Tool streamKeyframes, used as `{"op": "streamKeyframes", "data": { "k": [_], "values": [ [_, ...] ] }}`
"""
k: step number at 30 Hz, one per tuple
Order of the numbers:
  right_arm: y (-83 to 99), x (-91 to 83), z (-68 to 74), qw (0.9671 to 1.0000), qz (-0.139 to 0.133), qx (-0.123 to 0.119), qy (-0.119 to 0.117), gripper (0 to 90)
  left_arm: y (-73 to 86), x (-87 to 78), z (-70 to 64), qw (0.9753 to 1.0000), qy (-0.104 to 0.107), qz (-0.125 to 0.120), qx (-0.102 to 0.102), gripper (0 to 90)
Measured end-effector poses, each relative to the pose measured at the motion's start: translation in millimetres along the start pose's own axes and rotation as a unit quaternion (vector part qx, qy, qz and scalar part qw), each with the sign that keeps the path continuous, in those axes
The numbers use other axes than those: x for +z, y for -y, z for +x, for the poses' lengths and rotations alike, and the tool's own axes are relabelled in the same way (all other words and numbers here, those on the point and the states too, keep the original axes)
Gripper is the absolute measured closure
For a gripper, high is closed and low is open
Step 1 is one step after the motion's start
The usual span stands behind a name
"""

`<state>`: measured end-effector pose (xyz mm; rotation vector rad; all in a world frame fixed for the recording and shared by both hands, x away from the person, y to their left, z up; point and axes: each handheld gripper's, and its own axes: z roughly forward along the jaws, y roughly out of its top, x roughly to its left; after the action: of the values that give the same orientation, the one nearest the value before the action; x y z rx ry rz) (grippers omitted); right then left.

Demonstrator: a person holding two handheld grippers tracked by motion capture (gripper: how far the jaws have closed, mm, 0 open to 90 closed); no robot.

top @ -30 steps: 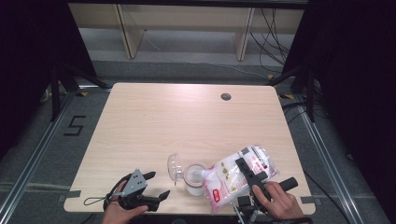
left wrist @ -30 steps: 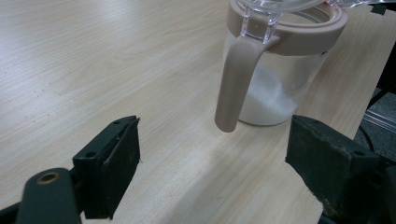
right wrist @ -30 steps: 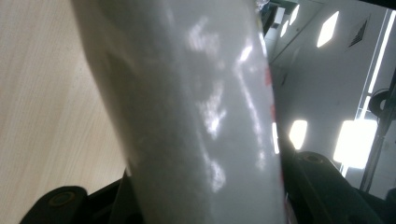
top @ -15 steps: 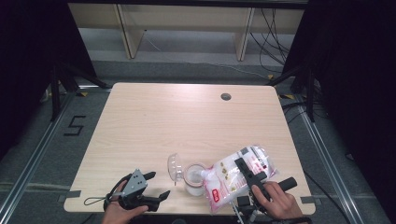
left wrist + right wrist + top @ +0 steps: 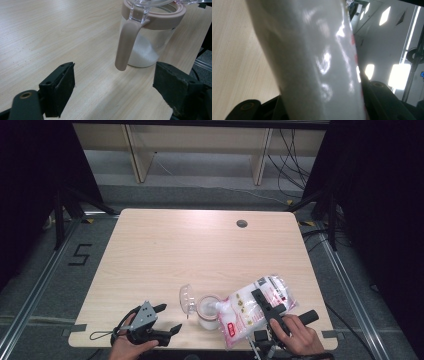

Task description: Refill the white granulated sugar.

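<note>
A clear jar (image 5: 208,314) with a beige rim stands near the table's front edge, its clear lid (image 5: 185,299) flipped open to the left. White powder fills its lower part (image 5: 145,53), and a beige handle (image 5: 125,45) hangs down its side. A white plastic bag with red print (image 5: 252,309) is tilted with its corner over the jar's mouth. My right gripper (image 5: 257,296) is shut on this bag, whose glossy side (image 5: 317,62) sits between the jaws. My left gripper (image 5: 170,317) rests left of the jar, open and holding nothing (image 5: 117,95).
The light wooden table (image 5: 165,250) has a round cable hole (image 5: 242,223) at the back right. A wooden shelf frame (image 5: 135,150) stands beyond the far edge. A floor mark "5" (image 5: 80,255) lies to the left. The jar and bag sit close to the front edge.
</note>
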<state>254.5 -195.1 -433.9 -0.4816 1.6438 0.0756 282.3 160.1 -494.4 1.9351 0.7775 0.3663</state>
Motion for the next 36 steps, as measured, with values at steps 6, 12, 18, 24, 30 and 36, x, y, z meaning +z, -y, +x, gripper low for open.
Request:
{"op": "streamKeyframes", "data": {
  "k": [6,12,18,24,30,36],
  "values": [
    [0.1,-0.4,-2.7,0.9999,-0.001,-0.011,0.005,63.1,0.3,0.3,-0.4,1.0,-0.002,-0.001,-0.002,17.0],
    [-0.4,-0.4,-1.8,1.0,0.006,-0.001,-0.002,63.4,0.1,0.2,-0.1,1.0,-0.003,-0.001,0.002,17.0],
    [0.3,0.1,-1.2,1.0,0.0,0.004,0.003,63.8,-0.1,-0.3,0.2,1.0,0.0,0.001,0.0,17.0],
    [1.2,0.9,1.7,0.9999,0.002,0.01,-0.002,64.3,0.0,-0.1,-0.1,1.0,-0.003,-0.002,0.0,17.0],
    [1.9,4.3,0.5,0.9999,-0.011,-0.01,-0.001,64.7,0.3,0.1,-0.2,1.0,-0.003,0.0,0.001,17.0],
    [1.6,6.8,4.3,0.9999,-0.01,-0.001,-0.008,65.2,0.4,0.3,-0.3,1.0,-0.003,0.0,-0.001,17.0]
  ]
}}
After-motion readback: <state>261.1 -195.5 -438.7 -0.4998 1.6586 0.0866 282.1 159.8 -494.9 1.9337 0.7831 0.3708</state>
